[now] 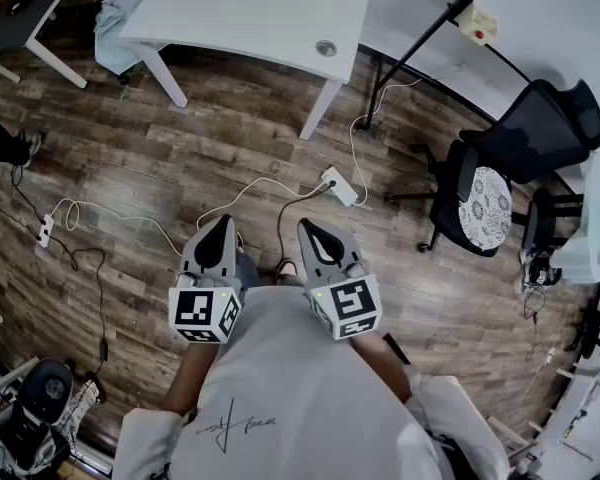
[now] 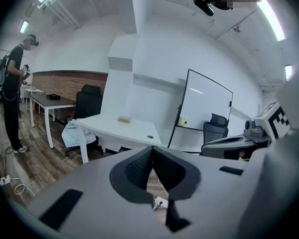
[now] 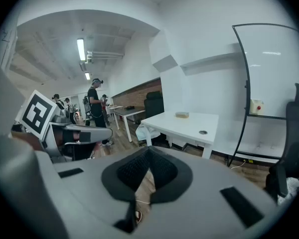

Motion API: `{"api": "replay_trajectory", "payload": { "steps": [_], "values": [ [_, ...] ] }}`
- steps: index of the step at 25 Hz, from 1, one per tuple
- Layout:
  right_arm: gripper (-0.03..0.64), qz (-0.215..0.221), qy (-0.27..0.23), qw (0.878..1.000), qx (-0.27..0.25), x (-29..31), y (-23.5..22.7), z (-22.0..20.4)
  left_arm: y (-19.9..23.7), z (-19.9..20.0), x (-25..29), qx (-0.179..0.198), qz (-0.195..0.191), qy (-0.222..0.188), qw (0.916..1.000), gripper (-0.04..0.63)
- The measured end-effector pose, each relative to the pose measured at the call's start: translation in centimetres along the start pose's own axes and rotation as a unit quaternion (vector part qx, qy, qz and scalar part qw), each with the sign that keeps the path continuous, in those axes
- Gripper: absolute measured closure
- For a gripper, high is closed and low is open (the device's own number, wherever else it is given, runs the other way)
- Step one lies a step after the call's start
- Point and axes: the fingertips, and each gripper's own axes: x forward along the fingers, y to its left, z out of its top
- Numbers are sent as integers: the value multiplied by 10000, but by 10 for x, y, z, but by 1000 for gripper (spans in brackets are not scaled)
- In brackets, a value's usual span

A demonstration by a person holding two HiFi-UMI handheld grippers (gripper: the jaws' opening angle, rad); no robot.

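Lighting: even, cool indoor light from ceiling tubes (image 2: 271,19), bright on the white walls and table (image 1: 250,13), dimmer on the floor (image 1: 180,158) in the head view, with soft shadows only and streaks of glare on the whiteboard (image 3: 274,73). Optics: strong fisheye in all three views, straight lines bowed, black vignette round both gripper views. Focus: room fairly sharp; near shells of left gripper (image 2: 152,149) and right gripper (image 3: 148,152) soft, probably from closeness to the lens.
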Motion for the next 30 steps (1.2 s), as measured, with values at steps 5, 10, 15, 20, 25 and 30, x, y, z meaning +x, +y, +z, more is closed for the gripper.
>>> {"api": "replay_trajectory", "payload": {
  "steps": [5,10,15,20,25,30],
  "values": [
    [607,-89,-120,9999,-14,27,5,25,41,25,1,-30,45,-129,9999,588],
    [607,-242,-114,9996,-46,56,12,45,82,49,0,-66,91,-285,9995,588],
    [607,-499,-364,9974,378,75,17,63,121,49,-9,-176,102,-263,9994,588],
    [607,-820,-179,9964,111,88,24,66,147,47,-13,-218,6,-214,9995,588],
    [607,-791,13,9968,111,101,40,63,172,48,-23,-323,-13,-201,9993,588],
    [607,-671,131,9976,105,112,50,61,182,42,-30,-459,14,-138,9989,588]
  ]
}}
